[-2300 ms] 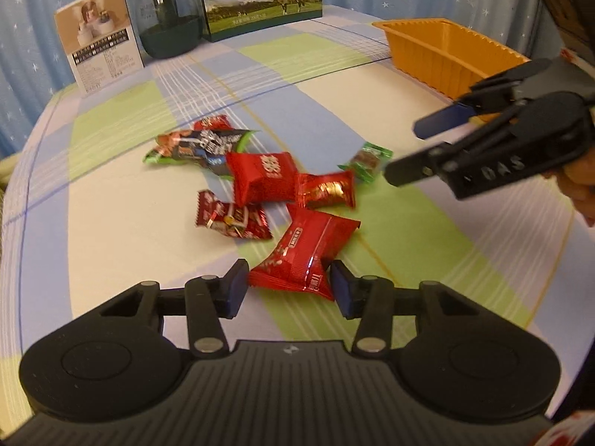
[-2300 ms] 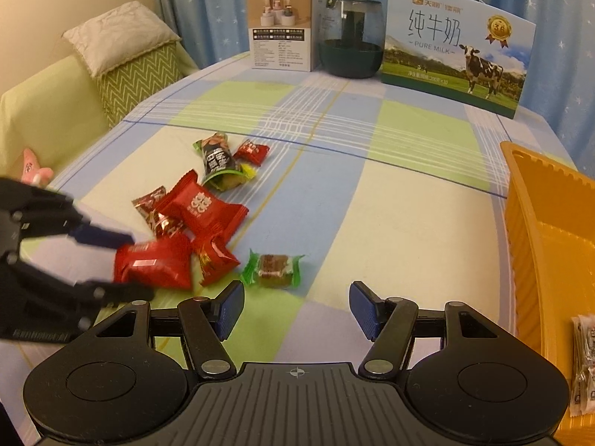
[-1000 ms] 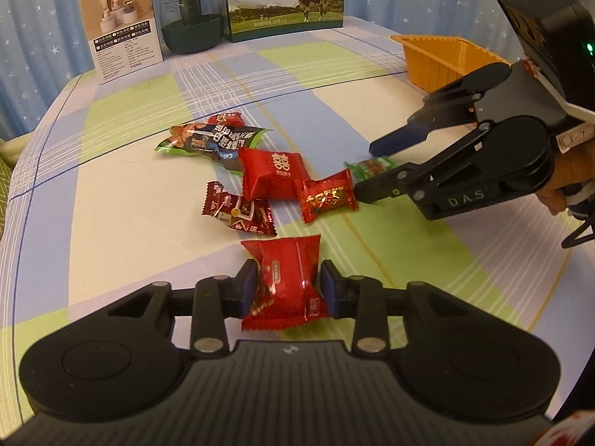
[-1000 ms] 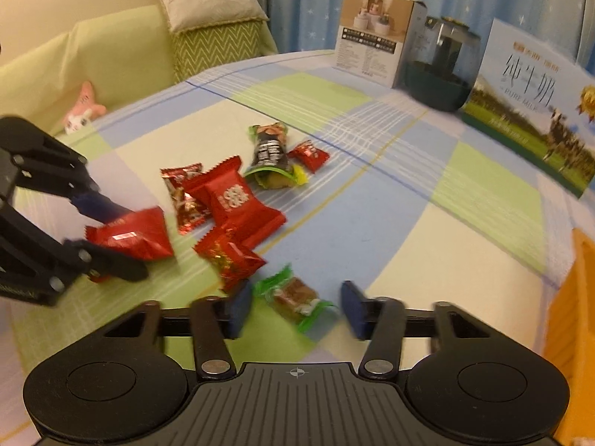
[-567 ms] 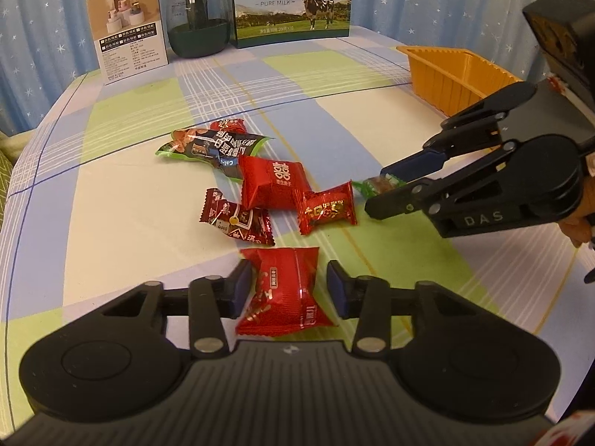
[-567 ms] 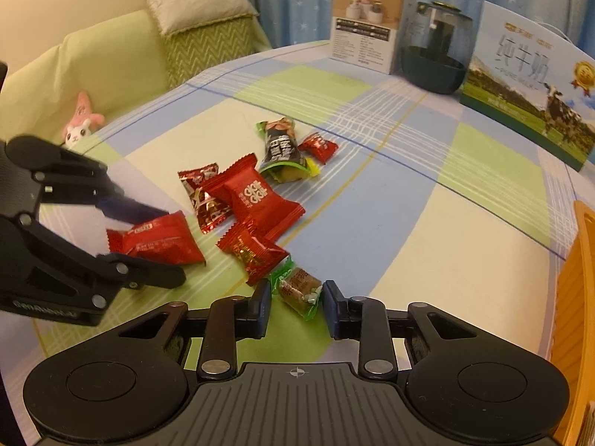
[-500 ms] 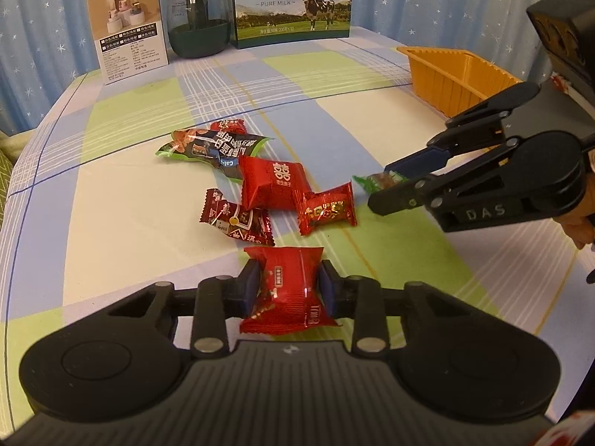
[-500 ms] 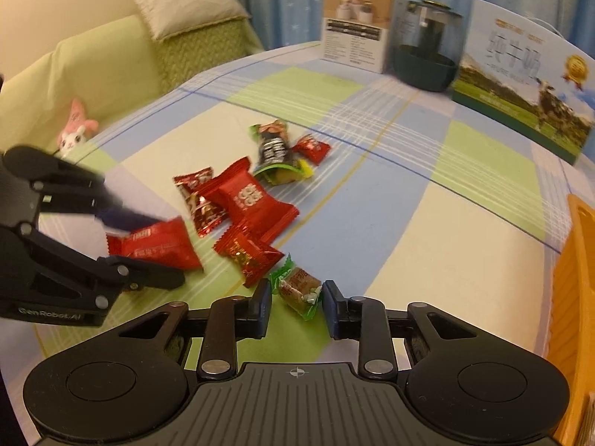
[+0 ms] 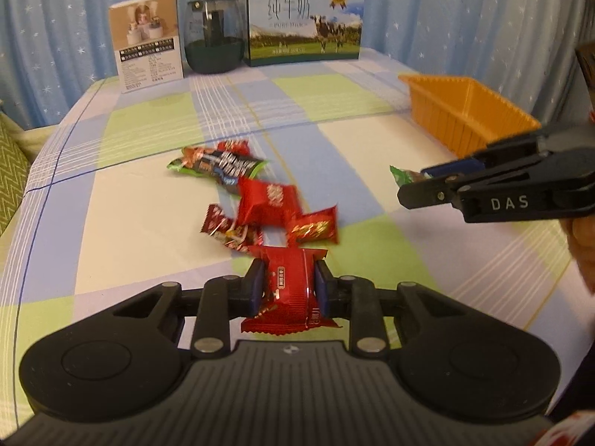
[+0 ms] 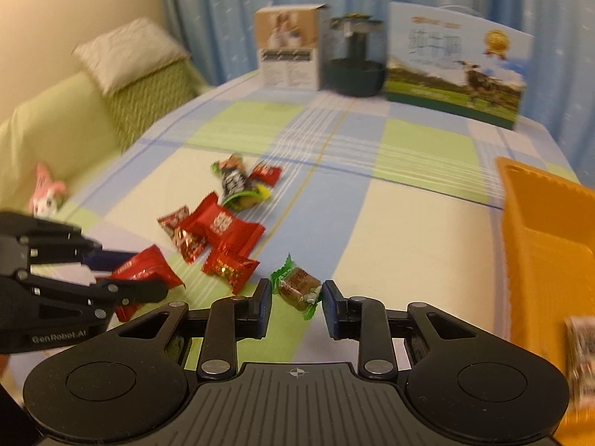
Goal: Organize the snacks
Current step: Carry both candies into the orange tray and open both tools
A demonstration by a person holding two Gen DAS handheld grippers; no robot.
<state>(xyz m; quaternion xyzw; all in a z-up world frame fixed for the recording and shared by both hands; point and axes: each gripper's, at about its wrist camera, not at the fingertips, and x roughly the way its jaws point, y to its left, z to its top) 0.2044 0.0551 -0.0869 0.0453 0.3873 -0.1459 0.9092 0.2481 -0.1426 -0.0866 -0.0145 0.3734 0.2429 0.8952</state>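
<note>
My left gripper (image 9: pixel 289 285) is shut on a red snack packet (image 9: pixel 290 290) and holds it above the tablecloth; the packet also shows in the right wrist view (image 10: pixel 143 268). My right gripper (image 10: pixel 296 303) is shut on a small green-wrapped candy (image 10: pixel 297 283), seen from the left wrist view (image 9: pixel 403 176) lifted off the table. A pile of snacks lies mid-table: a large red packet (image 9: pixel 267 202), a small red candy (image 9: pixel 316 226), a dark red candy (image 9: pixel 227 228) and a green-black bar (image 9: pixel 219 163). The orange bin (image 9: pixel 465 115) stands at the right.
A milk carton box (image 9: pixel 305 22), a dark glass jar (image 9: pixel 214 41) and a small white box (image 9: pixel 147 41) stand along the table's far edge. A sofa with a cushion (image 10: pixel 126 55) is left of the table. A packet (image 10: pixel 580 356) lies in the bin.
My left gripper closed on the red packet and lifted it. My right gripper closed on the green candy and raised it off the table, turning toward the bin.
</note>
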